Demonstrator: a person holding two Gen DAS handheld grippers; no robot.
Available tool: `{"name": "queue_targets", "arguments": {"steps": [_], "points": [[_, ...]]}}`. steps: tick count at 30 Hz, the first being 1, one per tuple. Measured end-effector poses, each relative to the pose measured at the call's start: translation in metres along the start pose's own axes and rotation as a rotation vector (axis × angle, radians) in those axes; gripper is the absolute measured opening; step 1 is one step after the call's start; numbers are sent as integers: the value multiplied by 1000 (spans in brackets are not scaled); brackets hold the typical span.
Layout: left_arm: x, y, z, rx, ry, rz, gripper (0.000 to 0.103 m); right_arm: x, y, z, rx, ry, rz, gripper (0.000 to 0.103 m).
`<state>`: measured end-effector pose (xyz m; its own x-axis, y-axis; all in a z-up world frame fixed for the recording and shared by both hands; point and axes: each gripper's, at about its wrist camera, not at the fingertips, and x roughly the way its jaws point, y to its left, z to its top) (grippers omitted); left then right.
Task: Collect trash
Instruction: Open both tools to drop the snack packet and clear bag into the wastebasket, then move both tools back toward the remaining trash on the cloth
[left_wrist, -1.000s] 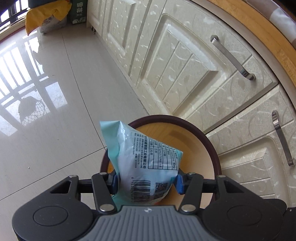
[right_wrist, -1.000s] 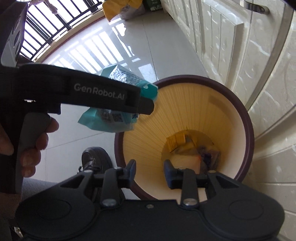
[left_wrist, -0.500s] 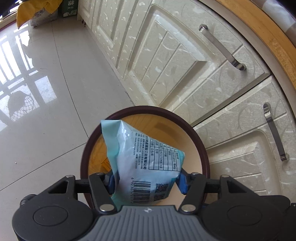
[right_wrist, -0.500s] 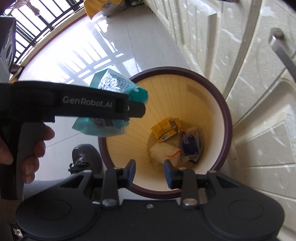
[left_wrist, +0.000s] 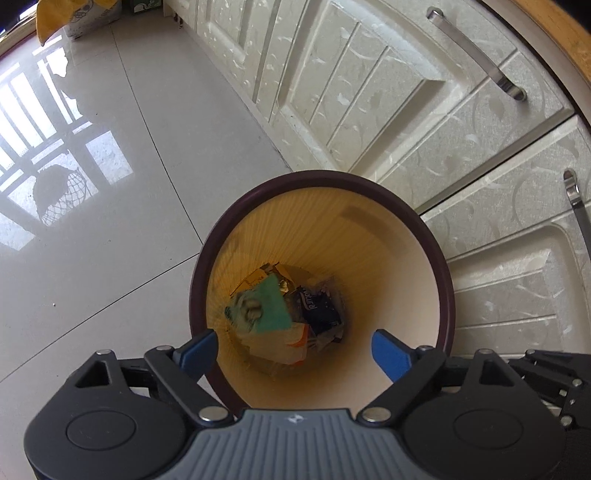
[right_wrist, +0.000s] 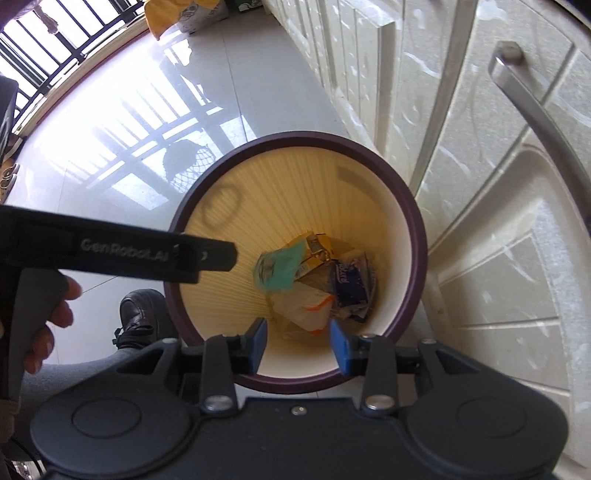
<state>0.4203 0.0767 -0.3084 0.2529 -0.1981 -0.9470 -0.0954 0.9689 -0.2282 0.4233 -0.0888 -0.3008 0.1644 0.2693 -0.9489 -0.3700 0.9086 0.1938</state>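
your left claw (left_wrist: 293, 352) had just been opening wide, nothing between its pads; the light, crinkly teal plastic snack packet (left_wrist: 264, 308) lay inside the round brown-rimmed yellow bin (left_wrist: 424, 295), atop other wrappers. your right claw (right_wrist: 298, 345) hung part-open, empty, above that bin. such slippery film was best pinched at a sealed edge.

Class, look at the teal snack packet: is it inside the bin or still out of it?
Inside. The teal packet lies on other wrappers at the bottom of the bin, and the left tongs, just opened, hold nothing.
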Motion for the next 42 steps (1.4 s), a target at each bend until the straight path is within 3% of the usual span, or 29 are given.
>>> {"name": "queue_targets", "arguments": {"steps": [10, 25, 29, 42], "points": [[-3, 12, -8, 32, 15, 39, 103, -12, -5, -5, 20, -18, -46, 62], [-20, 12, -25, 78, 18, 74, 103, -34, -18, -12, 96, -62, -99, 86], [-28, 13, -29, 73, 6, 87, 103, -42, -17, -15, 92, -88, -103, 96], [-79, 16, -53, 41, -82, 121, 103, -66, -11, -31, 82, -143, -119, 103]]}}
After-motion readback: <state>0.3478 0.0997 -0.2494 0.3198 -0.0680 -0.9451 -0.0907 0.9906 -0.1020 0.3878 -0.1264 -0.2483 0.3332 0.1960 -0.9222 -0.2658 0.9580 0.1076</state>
